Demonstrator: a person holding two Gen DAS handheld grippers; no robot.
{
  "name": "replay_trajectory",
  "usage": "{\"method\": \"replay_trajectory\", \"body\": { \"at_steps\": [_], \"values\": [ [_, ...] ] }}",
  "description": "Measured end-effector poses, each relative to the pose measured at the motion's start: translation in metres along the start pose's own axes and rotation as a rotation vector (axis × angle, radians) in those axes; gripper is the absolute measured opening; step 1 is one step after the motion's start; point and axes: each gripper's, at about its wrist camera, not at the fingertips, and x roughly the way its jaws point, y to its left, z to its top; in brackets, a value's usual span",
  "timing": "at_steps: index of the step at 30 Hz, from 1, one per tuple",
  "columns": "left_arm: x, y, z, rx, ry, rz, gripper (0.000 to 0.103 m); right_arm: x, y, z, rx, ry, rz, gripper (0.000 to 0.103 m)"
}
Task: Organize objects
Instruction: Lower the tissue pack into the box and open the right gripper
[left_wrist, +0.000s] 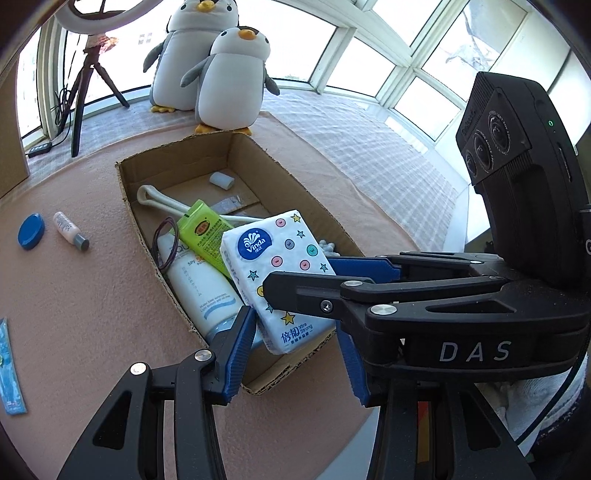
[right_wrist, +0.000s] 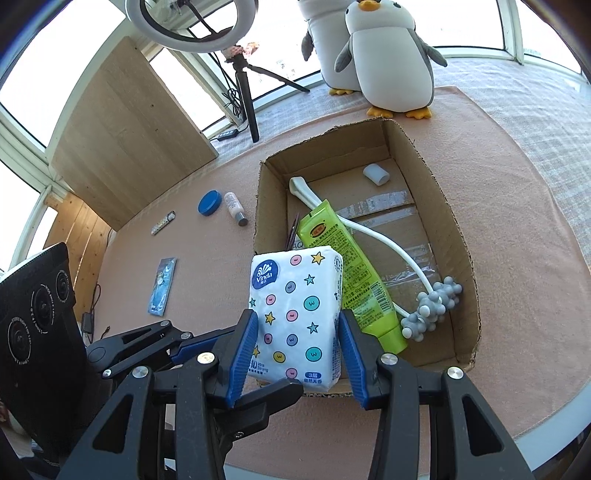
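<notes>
Right now the right tool (right_wrist: 295, 354) clenches the Vinda tissue pack (right_wrist: 295, 314) over the near end of the cardboard box (right_wrist: 458, 236), just above the green tube (right_wrist: 351, 273). Beside it the left tool (left_wrist: 291, 350) hangs released, gripping nothing. Placing looks underway; next, lower and release the pack inside.

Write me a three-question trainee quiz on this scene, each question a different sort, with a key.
1. True or false: the tissue pack is gripped between the fingers of the right gripper.
2. Where does the blue lid lie?
A. inside the cardboard box
B. on the pink mat, outside the box
C. between the left gripper's fingers
3. Fill in: the left gripper's fingers stand ____ (open or shut).

Key: 1 true; 2 B; 3 open.
</notes>
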Motion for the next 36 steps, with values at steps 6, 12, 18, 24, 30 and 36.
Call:
{"method": "replay_trajectory", "body": {
  "at_steps": [6,12,18,24,30,36],
  "values": [
    [0.005,-0.001,0.002,0.001,0.006,-0.01,0.048,-0.003,-0.01,0.001,0.012,-0.003,-0.006,0.041],
    [0.005,0.001,0.002,-0.003,0.009,0.0,0.051,-0.004,-0.012,0.001,0.007,-0.008,-0.014,0.041],
    [-0.004,0.009,0.001,-0.012,-0.008,0.019,0.057,-0.008,-0.006,0.002,-0.018,-0.045,-0.074,0.042],
    [-0.018,0.019,-0.005,-0.02,-0.022,0.033,0.057,-0.006,0.003,0.003,-0.016,-0.04,-0.059,0.043],
    [-0.037,0.043,-0.017,-0.057,-0.034,0.059,0.057,0.005,0.022,0.003,-0.03,-0.023,-0.046,0.043],
    [-0.063,0.076,-0.034,-0.11,-0.052,0.092,0.057,0.02,0.048,0.003,-0.054,0.002,-0.022,0.048]
  ]
}}
